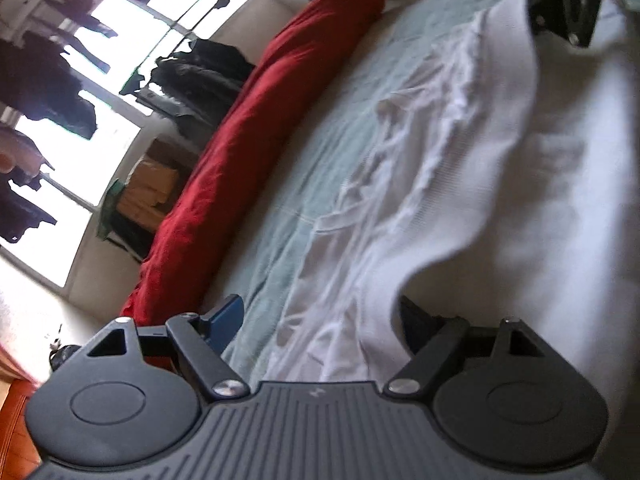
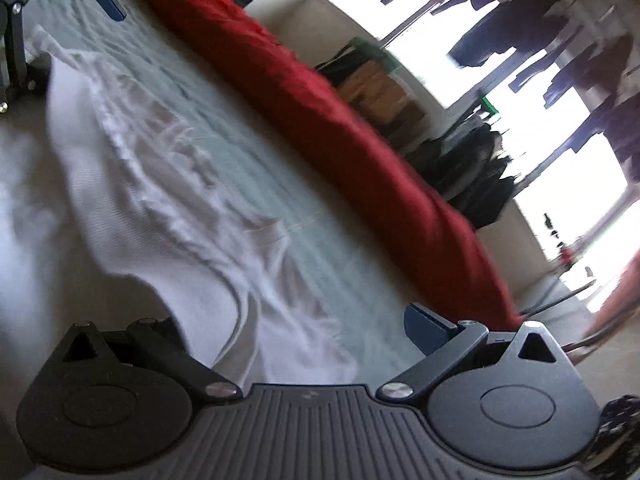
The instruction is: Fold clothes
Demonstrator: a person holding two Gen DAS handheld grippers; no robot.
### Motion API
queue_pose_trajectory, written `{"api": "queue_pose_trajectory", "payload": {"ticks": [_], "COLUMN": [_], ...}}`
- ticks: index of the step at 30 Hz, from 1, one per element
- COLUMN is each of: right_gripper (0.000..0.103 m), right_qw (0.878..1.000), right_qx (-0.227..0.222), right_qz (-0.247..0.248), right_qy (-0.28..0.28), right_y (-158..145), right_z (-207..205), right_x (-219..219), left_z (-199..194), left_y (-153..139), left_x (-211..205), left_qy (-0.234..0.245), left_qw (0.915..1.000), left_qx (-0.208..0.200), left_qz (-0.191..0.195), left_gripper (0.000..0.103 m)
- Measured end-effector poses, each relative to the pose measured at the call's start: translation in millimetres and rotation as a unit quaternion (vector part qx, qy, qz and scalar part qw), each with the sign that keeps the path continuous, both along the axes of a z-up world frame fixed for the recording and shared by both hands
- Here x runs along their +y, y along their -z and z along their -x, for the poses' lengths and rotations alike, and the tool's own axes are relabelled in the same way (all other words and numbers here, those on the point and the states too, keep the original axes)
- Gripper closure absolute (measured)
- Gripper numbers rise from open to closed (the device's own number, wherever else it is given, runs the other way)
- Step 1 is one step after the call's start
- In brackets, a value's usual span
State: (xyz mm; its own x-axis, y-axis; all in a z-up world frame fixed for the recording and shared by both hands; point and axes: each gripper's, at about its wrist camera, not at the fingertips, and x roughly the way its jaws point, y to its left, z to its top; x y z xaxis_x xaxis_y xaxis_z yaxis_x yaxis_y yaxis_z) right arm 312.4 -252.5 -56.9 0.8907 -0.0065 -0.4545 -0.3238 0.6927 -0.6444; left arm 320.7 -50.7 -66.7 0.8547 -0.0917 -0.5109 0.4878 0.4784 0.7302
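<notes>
A white ribbed garment [image 1: 500,168] lies spread and partly folded over on a pale green bedsheet [image 1: 320,128]. My left gripper [image 1: 320,320] is open wide at the garment's near end. Its blue left finger [image 1: 224,318] is over the sheet, and a raised fold of white cloth covers the right finger. In the right wrist view, the same garment [image 2: 132,184] runs away from my right gripper [image 2: 298,330], which is also open. Its blue right finger [image 2: 428,328] is bare and the left one is hidden behind cloth. Each gripper shows in the other's view at the garment's far end.
A rolled red blanket [image 1: 248,152] lines the far side of the bed. Beyond it stand cardboard boxes [image 2: 380,92] and a heap of dark clothes [image 1: 200,76] below a bright window with dark garments hanging [image 2: 560,40].
</notes>
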Motion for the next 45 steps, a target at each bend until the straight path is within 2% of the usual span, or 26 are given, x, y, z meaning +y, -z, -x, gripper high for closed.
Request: {"api": "queue_pose_trajectory", "payload": {"ticks": [4,8,11,16,24,27,31,33,35,38,39,41,42,43,45], "right_gripper": [0.000,0.000,0.000,0.000,0.000,0.000,0.000,0.000,0.000,0.001,0.007,0.014,0.020,0.022,0.026], "right_qw": [0.997,0.994,0.994,0.995,0.989,0.985,0.980,0.977,0.973,0.960,0.953,0.944,0.940,0.936,0.928], "right_qx": [0.057,0.082,0.078,0.060,0.075,0.085,0.089,0.097,0.105,0.142,0.159,0.182,0.189,0.196,0.207], "right_qz": [-0.044,-0.074,-0.074,-0.082,-0.122,-0.143,-0.168,-0.185,-0.202,-0.241,-0.255,-0.275,-0.283,-0.291,-0.309], "right_qy": [-0.015,-0.007,-0.004,0.006,0.041,0.054,0.053,0.045,0.037,0.025,0.020,0.017,0.016,0.015,0.015], "right_y": [-11,-7,-5,-19,-14,-8,-8,-14,-19,-25,-26,-27,-27,-27,-26], "right_z": [5,4,-3,-27,-86,-96,-96,-90,-85,-81,-81,-81,-80,-80,-80], "right_x": [-12,-21,-20,-29,-47,-55,-64,-67,-71,-76,-78,-83,-85,-87,-92], "left_z": [11,6,-5,-34,-76,-86,-97,-102,-109,-111,-109,-104,-101,-98,-89], "left_y": [-7,-9,-13,-19,-4,-3,-17,-28,-39,-49,-53,-58,-60,-62,-65], "left_x": [11,15,17,21,13,14,22,30,40,56,62,77,83,89,101], "left_qy": [-0.002,-0.018,-0.029,-0.053,-0.069,-0.074,-0.078,-0.073,-0.080,-0.099,-0.100,-0.098,-0.100,-0.103,-0.106], "left_qw": [0.9998,0.9990,0.9983,0.9956,0.9949,0.9930,0.9879,0.9798,0.9662,0.9512,0.9447,0.9286,0.9226,0.9177,0.9126], "left_qx": [0.009,0.014,0.013,0.016,0.017,0.029,0.061,0.096,0.139,0.164,0.175,0.202,0.212,0.220,0.226], "left_qz": [0.018,0.038,0.049,0.076,0.072,0.087,0.119,0.159,0.202,0.242,0.259,0.296,0.307,0.315,0.324], "left_gripper": [0.021,0.021,0.021,0.021,0.021,0.021,0.021,0.021,0.021,0.022,0.023,0.027,0.033,0.042,0.049]}}
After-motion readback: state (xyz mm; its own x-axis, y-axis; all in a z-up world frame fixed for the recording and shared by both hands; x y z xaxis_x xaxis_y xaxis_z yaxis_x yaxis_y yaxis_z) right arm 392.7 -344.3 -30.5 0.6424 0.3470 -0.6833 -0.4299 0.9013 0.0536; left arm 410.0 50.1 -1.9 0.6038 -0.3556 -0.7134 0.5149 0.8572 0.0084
